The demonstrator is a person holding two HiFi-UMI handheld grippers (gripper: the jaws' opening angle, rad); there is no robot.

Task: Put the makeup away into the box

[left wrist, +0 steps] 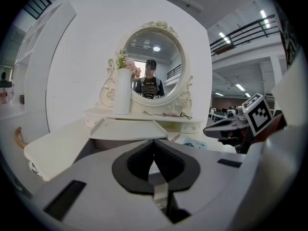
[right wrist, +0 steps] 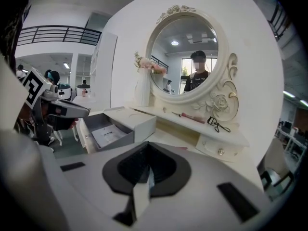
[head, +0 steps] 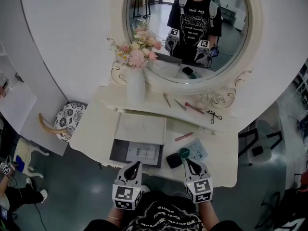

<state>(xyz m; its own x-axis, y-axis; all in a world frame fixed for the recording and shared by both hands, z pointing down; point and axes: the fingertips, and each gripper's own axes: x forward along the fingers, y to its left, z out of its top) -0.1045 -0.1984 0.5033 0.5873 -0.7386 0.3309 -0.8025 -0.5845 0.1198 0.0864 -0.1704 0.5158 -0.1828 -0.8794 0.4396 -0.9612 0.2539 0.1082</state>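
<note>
Both closed, empty: left tool [head: 137, 164], right tool [head: 187, 161]. Open right tool wide, take black compact [head: 173, 160] squarely; box [head: 118, 153] sits open alongside.

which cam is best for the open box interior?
Head view: looks straight down into the box, whole interior visible. Right gripper view shows the box obliquely. Left gripper view shows mostly its lid.

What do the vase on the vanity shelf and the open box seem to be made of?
The vase: likely glazed ceramic, opaque white with a faint sheen. The box: probably rigid cardboard, matte, with a white lid, grey inside and sharp, straight edges.
</note>
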